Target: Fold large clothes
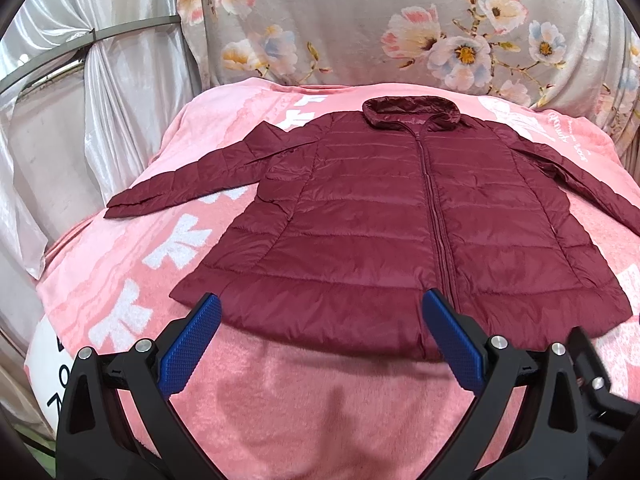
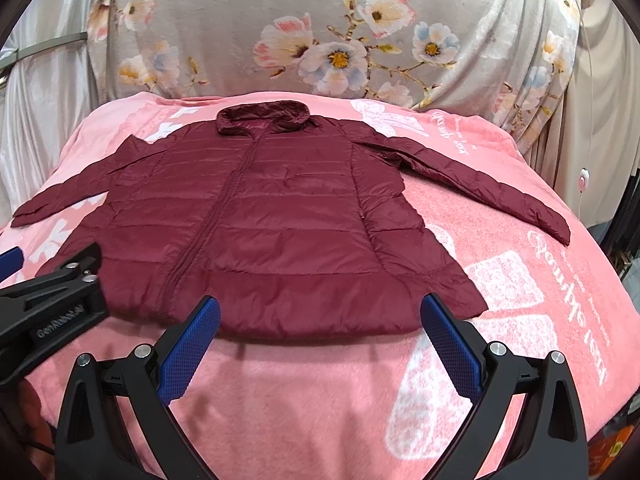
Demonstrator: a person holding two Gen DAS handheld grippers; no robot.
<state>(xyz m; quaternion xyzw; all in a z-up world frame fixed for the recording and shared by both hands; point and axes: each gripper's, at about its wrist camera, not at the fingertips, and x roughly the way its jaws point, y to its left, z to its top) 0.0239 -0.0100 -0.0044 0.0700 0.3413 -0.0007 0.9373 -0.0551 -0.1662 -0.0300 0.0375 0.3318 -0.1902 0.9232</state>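
Note:
A dark red quilted puffer jacket point(image 1: 400, 216) lies flat, zipped, front up, collar at the far end and both sleeves spread out, on a pink blanket point(image 1: 280, 400). It also shows in the right wrist view point(image 2: 272, 224). My left gripper point(image 1: 322, 312) is open and empty, hovering over the jacket's near hem, left of the zip. My right gripper point(image 2: 320, 316) is open and empty over the near hem toward the jacket's right side. The left gripper's body point(image 2: 48, 304) shows at the left edge of the right wrist view.
The pink blanket point(image 2: 520, 300) with white print covers a raised surface. A grey floral sheet point(image 1: 360, 20) hangs behind it. Shiny white curtains point(image 1: 60, 120) hang at the left. A white cable with a small switch point(image 2: 583, 178) hangs at the far right.

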